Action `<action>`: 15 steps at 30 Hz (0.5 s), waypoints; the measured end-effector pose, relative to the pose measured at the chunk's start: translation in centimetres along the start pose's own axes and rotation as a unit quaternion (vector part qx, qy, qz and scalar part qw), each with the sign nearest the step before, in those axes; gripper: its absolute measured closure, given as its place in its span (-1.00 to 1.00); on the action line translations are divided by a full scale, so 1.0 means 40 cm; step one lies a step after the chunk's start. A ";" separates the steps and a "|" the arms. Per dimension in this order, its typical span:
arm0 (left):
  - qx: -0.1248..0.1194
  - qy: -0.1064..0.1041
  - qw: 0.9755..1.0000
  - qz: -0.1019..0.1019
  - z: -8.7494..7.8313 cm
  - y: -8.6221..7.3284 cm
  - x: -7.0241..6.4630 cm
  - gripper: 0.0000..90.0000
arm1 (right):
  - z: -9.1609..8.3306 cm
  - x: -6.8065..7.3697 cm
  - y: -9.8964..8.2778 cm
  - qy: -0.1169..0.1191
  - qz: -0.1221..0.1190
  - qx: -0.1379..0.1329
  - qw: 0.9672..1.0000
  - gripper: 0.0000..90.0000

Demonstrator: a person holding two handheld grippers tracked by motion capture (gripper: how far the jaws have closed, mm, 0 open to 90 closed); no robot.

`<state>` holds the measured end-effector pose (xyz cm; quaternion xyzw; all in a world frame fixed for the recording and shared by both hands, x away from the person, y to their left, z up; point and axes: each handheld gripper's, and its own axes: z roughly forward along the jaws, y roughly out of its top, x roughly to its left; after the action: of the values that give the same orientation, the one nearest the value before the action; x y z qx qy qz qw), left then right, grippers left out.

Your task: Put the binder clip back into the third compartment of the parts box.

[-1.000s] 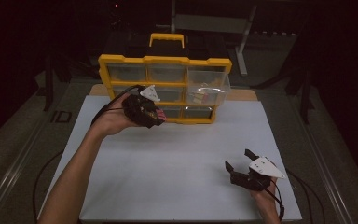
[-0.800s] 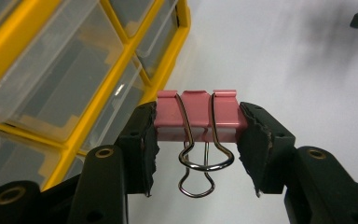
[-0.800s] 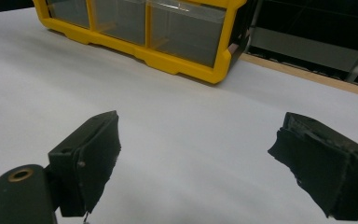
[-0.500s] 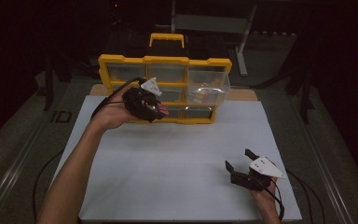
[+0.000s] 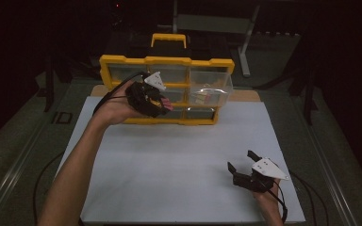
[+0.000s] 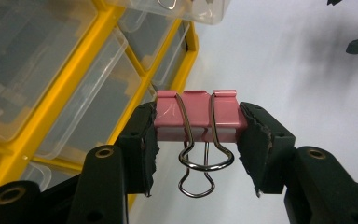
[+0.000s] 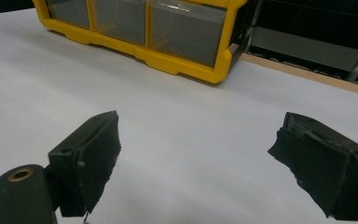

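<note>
At about 10 o'clock on the white mat [image 5: 169, 155], the left gripper [image 5: 162, 101] is raised in front of the yellow organizer [image 5: 122, 63], at the level of its lower drawers. Its jaws are clenched on a pink binder clip [image 6: 196, 115]. In the left gripper view the pads press on the two ends of the clip body, and its two wire handles [image 6: 200, 161] hang down in the gap between the jaws. In the high view the clip shows as a pink spot at the gripper's tip, just in front of the organizer's middle column.

The organizer stands at 12 o'clock on the mat's far edge, with a yellow handle [image 5: 168, 38] on top. One clear drawer [image 5: 212, 92] in the right column is pulled out toward the mat, and it holds a few small things too blurred to tell.

At about 5 o'clock, near the mat's front right corner, the right gripper [image 5: 241, 161] rests low over the mat. Its jaws are released and spread wide, with bare mat between them in the right gripper view, well apart from the organizer.
</note>
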<state>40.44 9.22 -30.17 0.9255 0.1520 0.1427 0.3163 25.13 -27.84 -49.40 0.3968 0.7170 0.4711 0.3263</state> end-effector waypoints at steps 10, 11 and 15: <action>-0.003 0.002 1.000 0.003 -0.013 0.027 0.009 0.12 | 0.000 0.000 0.000 0.001 0.001 -0.001 1.000 -0.72; -0.003 0.002 1.000 0.003 -0.013 0.027 0.009 0.12 | 0.000 0.000 0.000 0.001 0.001 -0.001 1.000 -0.72; -0.006 0.005 1.000 0.004 -0.024 0.045 0.017 0.12 | 0.000 0.000 0.000 0.000 0.001 -0.001 1.000 -0.73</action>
<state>41.07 8.64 -28.22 0.9234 0.1492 0.1492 0.3205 25.15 -27.85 -49.39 0.3968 0.7164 0.4722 0.3260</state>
